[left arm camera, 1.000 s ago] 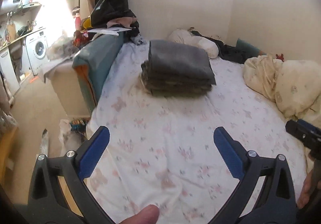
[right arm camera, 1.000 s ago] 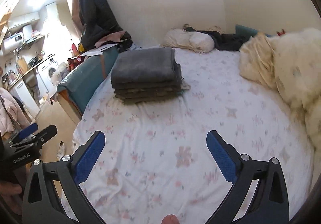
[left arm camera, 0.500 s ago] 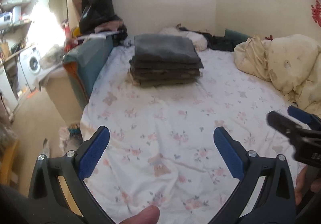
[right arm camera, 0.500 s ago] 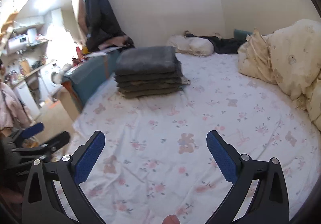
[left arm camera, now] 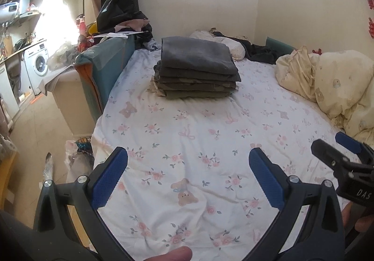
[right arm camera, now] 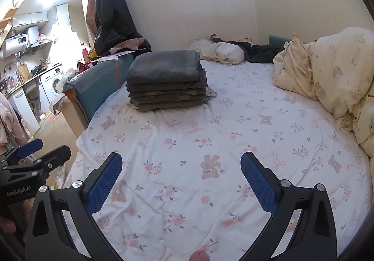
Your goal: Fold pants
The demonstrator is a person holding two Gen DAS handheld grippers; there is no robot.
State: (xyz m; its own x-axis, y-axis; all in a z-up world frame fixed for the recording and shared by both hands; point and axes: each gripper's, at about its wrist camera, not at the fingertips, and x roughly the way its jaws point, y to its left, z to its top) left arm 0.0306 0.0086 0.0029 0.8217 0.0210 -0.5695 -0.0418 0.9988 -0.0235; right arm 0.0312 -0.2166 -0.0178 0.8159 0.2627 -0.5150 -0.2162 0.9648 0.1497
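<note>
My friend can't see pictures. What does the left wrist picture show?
A stack of folded pants sits on a flowery bed sheet. The open left gripper hovers empty above the sheet, with the right gripper at the right edge and a washing machine far left.

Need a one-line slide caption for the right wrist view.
Open right gripper above a floral bedsheet, a stack of folded pants ahead, open left gripper at the left edge.
</note>
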